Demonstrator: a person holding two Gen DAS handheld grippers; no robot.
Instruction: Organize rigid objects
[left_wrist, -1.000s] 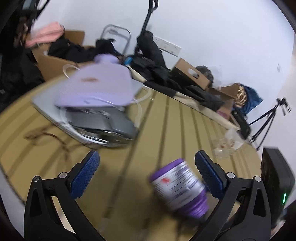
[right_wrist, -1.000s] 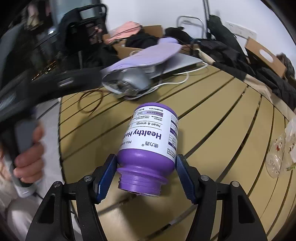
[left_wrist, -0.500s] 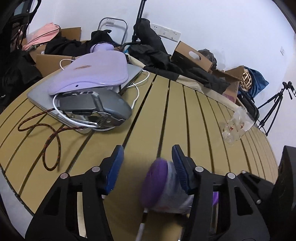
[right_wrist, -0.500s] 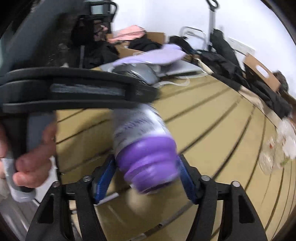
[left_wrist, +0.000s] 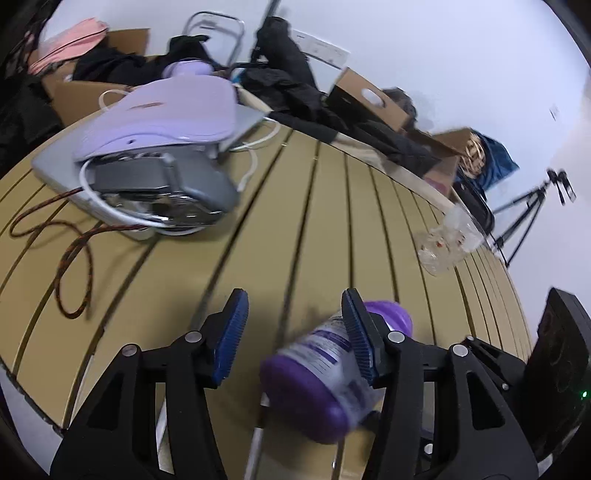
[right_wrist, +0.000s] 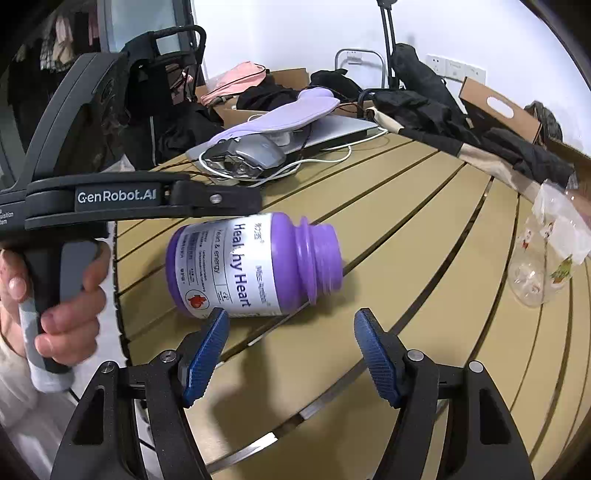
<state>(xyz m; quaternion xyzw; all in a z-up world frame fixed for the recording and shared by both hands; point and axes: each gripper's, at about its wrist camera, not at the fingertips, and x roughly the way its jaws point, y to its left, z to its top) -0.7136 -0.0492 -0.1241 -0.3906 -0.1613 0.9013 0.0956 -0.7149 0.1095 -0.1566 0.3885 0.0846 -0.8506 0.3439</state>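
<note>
Bottle (right_wrist: 255, 266) lies sideways on the table (right_wrist: 424, 229), beside both spread claws, left (left_wrist: 291, 332) and right (right_wrist: 290, 354).

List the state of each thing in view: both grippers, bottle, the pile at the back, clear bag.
Right gripper: open, empty, just short of the bottle.
Left gripper: open, one pad against the bottle, not clamped.
Purple bottle: on its side on the slatted table, no cap on the neck.
Grey device: resting on the laptop, white cable around it.
Lilac pad: lying on top of the grey device.
Clear plastic bag: crumpled, near the table edge.
</note>
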